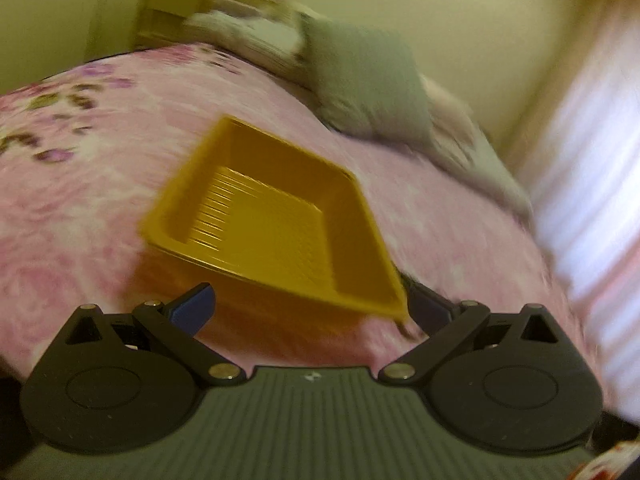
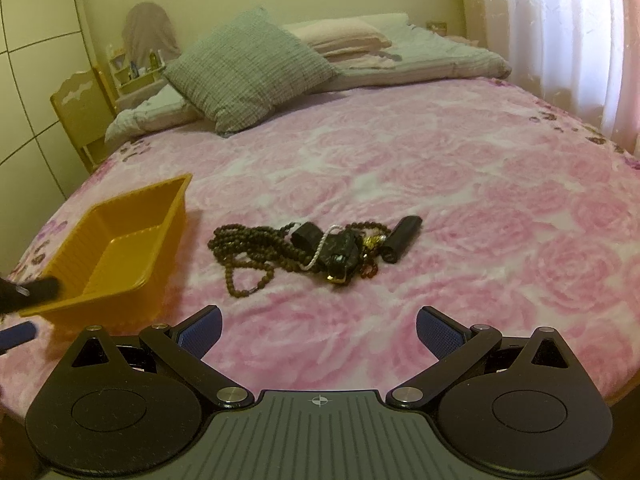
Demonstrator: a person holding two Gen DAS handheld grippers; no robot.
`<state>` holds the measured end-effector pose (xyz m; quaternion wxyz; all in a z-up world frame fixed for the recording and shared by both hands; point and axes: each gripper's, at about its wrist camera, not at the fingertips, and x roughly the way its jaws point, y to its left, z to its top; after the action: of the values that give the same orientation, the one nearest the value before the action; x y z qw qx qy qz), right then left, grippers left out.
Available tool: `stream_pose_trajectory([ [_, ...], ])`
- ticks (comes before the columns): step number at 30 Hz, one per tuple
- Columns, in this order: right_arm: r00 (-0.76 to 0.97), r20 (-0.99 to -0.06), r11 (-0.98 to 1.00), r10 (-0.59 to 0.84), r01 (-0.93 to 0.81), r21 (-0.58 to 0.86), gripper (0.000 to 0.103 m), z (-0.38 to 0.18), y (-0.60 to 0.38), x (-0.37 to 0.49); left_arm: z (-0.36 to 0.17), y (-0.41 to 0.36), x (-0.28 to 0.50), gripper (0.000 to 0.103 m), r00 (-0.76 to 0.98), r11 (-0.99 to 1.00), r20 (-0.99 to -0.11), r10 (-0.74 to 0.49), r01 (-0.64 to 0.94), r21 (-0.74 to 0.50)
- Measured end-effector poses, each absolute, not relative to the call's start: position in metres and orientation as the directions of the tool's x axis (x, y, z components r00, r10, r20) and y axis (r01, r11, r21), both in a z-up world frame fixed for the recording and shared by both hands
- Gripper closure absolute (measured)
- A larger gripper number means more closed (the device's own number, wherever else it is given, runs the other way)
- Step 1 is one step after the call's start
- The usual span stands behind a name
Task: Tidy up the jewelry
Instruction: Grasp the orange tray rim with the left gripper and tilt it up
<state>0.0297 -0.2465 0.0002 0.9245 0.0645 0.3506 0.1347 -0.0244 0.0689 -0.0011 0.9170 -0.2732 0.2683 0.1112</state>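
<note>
**Jewelry sort, bed surface: tray empty, pile untouched**

Item 1. Left gripper (image 1: 308, 312). Jaws spread wide, clamped on nothing. It sits at the near edge of the tray, one blue pad by the near right corner; contact cannot be confirmed, as the left wrist view is smeared by motion blur. In the right wrist view its dark tip shows at the tray's near left rim.

Item 2. Yellow tray (image 2: 120, 240). Shallow, rectangular, ribbed floor. Lies on the left part of the bedspread, tilted or lifted slightly at the near side as far as can be judged. Contents: none visible in either view.

Item 3. Jewelry pile (image 2: 316, 250). A tangle at mid-bed, right of the tray and apart from it. Includes a long strand of dark brown beads (image 2: 244, 248), a white cord (image 2: 320, 250), black chunky pieces and a small gold-toned part. Individual pieces cannot be separated by eye.

Item 4. Black cylinder (image 2: 402, 236). Lies at the pile's right edge, touching or just beside it.

Item 5. Right gripper (image 2: 318, 330). Jaws apart, empty, near the front of the bed and aimed at the pile, short of it.

Status: early. Tray is being positioned; nothing has been transferred. Remaining, by judgement: untangle and move every piece into the tray.
</note>
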Motion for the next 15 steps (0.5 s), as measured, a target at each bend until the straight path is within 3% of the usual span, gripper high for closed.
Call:
stream_pose_trajectory([
  [7,0.761,-0.566,0.948,0.317,-0.266,0.173,0.0,-0.009,-0.24,0.031,-0.018,0.123,-0.04,0.003,0.849,0.669,-0.487,0.205,-0.485,-0.563],
  [11,0.746,-0.561,0.93,0.359,-0.235,0.283,0.0,-0.01,-0.245,0.042,-0.029,0.14,-0.037,0.011,0.856,0.632,-0.465,0.227,-0.493,-0.598],
  [15,0.751,-0.561,0.934,0.348,-0.226,0.278,0.001,-0.011,-0.242,0.049,-0.039,0.143,-0.029,0.018,0.855,0.608,-0.464,0.23,-0.499,-0.617],
])
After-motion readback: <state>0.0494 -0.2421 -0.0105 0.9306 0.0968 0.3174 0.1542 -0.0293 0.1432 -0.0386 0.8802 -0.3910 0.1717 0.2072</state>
